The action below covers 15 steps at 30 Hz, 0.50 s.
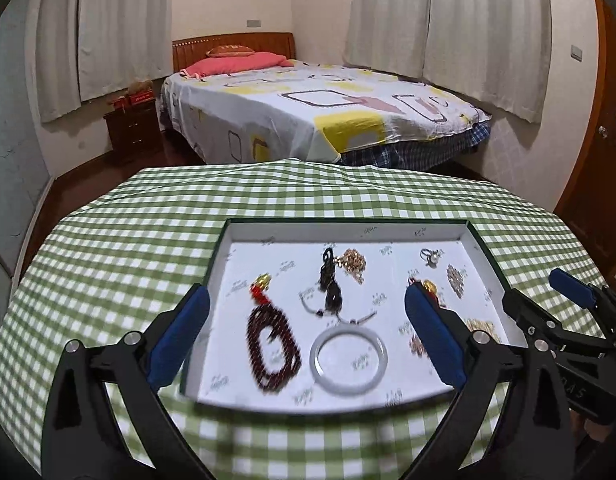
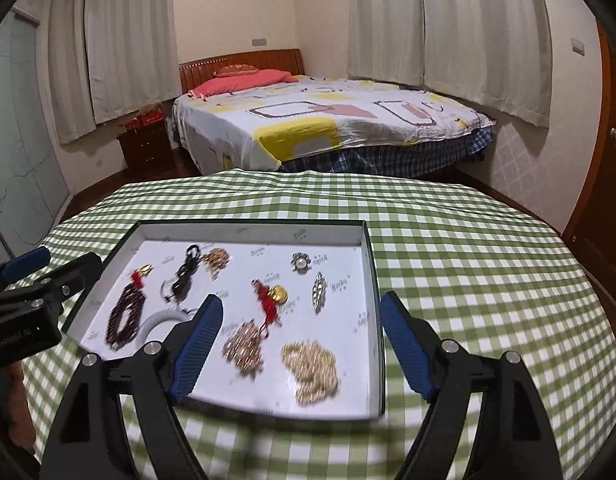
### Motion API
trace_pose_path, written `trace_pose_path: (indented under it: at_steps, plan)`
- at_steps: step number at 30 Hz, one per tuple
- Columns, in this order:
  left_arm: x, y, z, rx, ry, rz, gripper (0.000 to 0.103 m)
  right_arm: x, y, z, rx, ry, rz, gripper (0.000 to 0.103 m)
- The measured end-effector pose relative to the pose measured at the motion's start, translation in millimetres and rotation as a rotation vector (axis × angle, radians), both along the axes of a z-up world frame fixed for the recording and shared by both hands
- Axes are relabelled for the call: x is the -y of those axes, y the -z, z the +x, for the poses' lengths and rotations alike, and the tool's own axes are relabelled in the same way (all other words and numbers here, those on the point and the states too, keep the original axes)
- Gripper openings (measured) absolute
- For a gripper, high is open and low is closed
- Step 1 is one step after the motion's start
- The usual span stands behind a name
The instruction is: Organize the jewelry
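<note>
Now | left tongs [image 1: 306, 334] spread wide, empty | right tongs [image 2: 302, 346] spread wide, empty | jewelry in tray [image 2: 252, 234] on checked worktop [image 2: 467, 264] | tray lettering and tong-body lettering blurred, unreadable

Green-white checked tablecloth [image 1: 128, 240], white tray [image 1: 347, 232], dark red bead string [image 1: 272, 346], pale bangle [image 1: 349, 360]

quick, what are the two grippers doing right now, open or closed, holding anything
Left gripper: open, holding nothing, above the tray.
Right gripper: open, holding nothing, above the same tray.
</note>
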State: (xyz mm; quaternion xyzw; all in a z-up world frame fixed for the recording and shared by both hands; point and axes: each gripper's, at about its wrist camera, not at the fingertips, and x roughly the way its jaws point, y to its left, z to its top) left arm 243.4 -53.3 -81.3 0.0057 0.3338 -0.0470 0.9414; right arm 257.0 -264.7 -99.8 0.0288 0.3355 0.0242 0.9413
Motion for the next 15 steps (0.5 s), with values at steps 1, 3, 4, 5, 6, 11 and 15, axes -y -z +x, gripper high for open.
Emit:
trace_pose_path:
  at_steps: [1,3,4,5,6,11,15]
  plan:
    - [-1,-2,-6,0.005,-0.001,0.000,0.096,-1,-2,-7,0.006,-0.003,-0.004,0.079]
    - [-7,-5,-20,0.012,-0.013,-0.003,0.097,-4,-6,-19,0.017,-0.008,-0.010,0.079]
    - [-9,-6,-25,0.011,-0.018,-0.009,0.097,-5,-8,-26,0.021,-0.010,-0.011,0.080]
    - [-12,-7,-32,0.008,-0.023,-0.020,0.097,-6,-10,-32,0.026,-0.012,-0.012,0.080]
    - [-15,-9,-39,0.005,-0.030,-0.030,0.097,-7,-11,-36,0.030,-0.013,-0.012,0.080]
    - [-27,-21,-70,0.025,-0.062,-0.033,0.097,-12,-24,-64,0.057,-0.020,-0.018,0.080]
    - [-32,-38,-96,0.070,-0.079,-0.012,0.098,-17,-39,-87,0.085,-0.025,-0.022,0.081]
